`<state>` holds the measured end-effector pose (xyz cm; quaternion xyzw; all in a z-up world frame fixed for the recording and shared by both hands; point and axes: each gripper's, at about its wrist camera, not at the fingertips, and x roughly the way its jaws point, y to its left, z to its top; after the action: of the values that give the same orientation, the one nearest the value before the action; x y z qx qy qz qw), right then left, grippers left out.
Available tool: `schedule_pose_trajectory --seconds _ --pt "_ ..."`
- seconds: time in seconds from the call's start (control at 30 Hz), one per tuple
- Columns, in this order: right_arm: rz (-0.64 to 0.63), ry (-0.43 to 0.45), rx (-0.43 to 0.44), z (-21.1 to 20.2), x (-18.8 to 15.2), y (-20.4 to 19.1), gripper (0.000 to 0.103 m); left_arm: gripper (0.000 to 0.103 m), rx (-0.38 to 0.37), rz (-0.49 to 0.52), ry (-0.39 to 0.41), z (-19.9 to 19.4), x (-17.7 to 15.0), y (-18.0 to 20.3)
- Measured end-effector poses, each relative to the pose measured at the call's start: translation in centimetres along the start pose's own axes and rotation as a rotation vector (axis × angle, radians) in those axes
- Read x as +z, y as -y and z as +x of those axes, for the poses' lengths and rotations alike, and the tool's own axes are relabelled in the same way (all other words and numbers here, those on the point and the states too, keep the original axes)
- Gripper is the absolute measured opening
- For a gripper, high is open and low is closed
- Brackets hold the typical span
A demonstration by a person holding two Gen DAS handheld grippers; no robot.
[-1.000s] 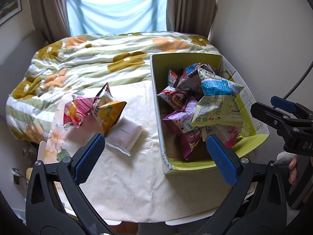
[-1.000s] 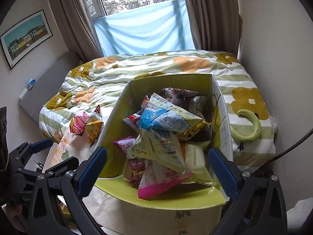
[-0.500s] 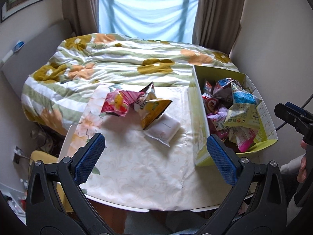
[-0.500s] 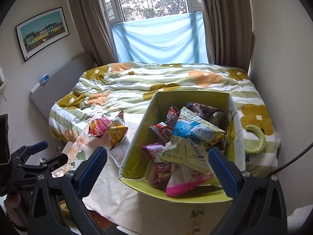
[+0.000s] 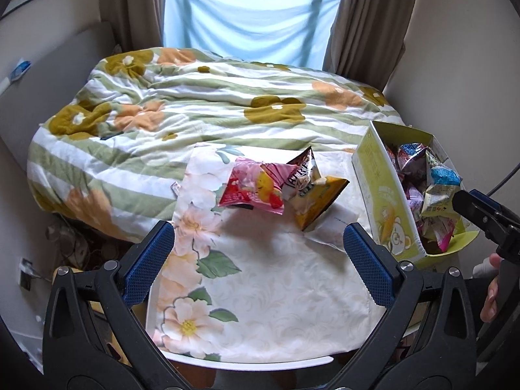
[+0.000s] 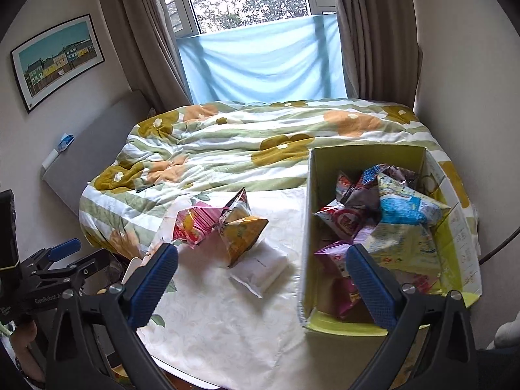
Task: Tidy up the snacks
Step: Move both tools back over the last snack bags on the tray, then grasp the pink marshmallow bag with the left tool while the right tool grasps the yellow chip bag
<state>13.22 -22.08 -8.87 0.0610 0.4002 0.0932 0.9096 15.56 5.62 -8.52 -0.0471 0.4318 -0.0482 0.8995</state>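
**Snack box mostly blocked from my left cam**

While I hover both grippers over the table, my left gripper and right gripper sit with fingers spread wide, holding nothing. From the left view the cardboard box shows me mainly its printed outer wall, so the crinkly foil packets inside are half hidden. Three loose ones lie on the glossy floral tablecloth, left of the box: a pink bag, a yellow bag and a flat white pouch partly tucked under the yellow one.
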Motion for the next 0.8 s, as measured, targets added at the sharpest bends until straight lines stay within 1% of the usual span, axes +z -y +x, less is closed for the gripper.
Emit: schedule_pose_trajectory --seconds 0.2,0.4,0.6,0.73,0.8 --pt "0.081 -0.008 -0.02 4.0 -0.1 -3.7 0.103 0.103 -0.06 0.049 -0.021 2.6 2.6 -4.0" --pt "0.184 -0.023 -0.026 8.6 0.2 -5.1 0.103 0.103 -0.145 0.053 -0.089 7.6 4.9 -5.7" --pt "0.232 -0.054 -0.036 13.6 0.9 -4.8 0.103 0.103 -0.177 0.051 -0.163 13.9 5.5 -5.5" --pt "0.236 -0.082 -0.05 16.7 0.8 -3.4 0.103 0.103 -0.202 0.039 -0.223 17.6 5.4 -5.2" --pt "0.248 -0.098 -0.044 18.1 0.7 -2.4 0.103 0.102 -0.205 0.043 -0.24 18.9 5.6 -5.0"
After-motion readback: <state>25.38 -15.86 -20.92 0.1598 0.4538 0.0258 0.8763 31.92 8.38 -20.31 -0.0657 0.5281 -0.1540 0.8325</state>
